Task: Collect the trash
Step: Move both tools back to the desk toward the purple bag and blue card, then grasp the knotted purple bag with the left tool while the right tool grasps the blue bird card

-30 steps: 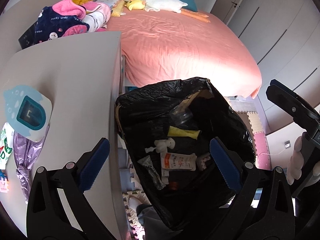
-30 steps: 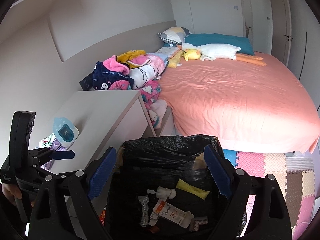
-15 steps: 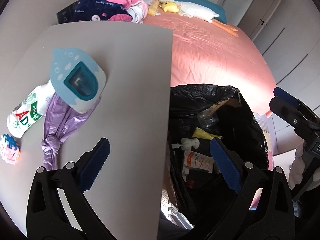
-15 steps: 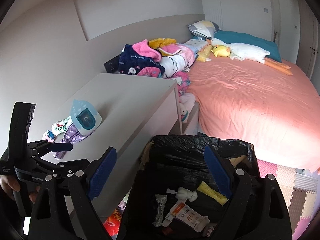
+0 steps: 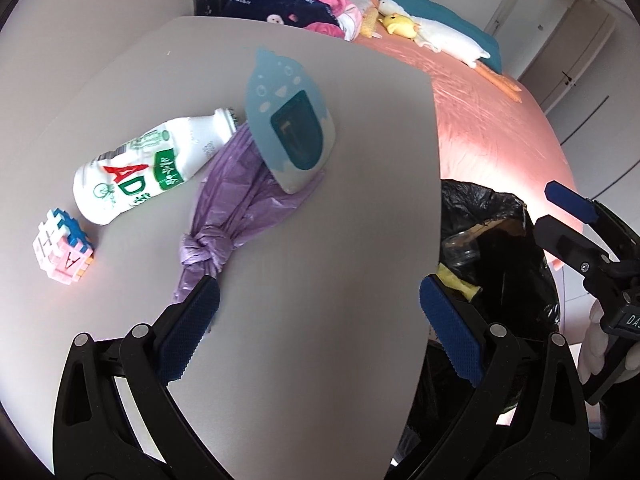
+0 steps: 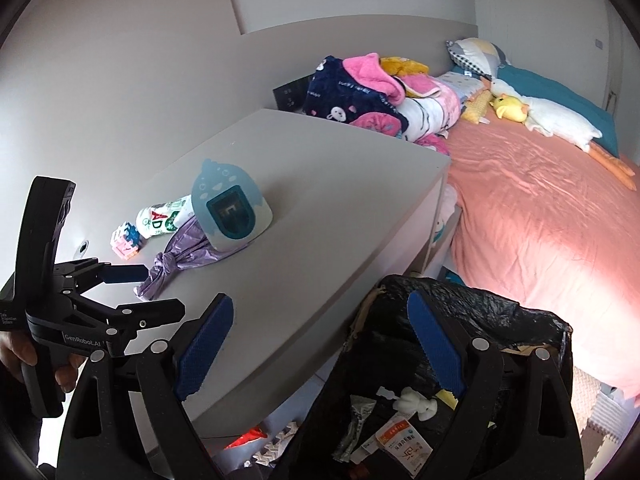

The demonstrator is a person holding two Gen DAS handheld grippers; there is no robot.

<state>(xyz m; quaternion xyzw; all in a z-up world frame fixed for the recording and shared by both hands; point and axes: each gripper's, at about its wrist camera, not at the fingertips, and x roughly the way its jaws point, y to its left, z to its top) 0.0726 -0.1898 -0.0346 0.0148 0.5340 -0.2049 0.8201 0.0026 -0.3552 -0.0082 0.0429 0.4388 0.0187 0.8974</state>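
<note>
Both tongs spread wide, nothing held, over grey table & bin bag.

L tongs hover above the flat grey table, left pad just beside the knotted purple plastic bag; that bag lies partly under a light-blue bird-shaped gadget, w/ a white "AD" drink bottle alongside. R tongs hang over the black trash bag, wrappers inside, beside the table.
</note>
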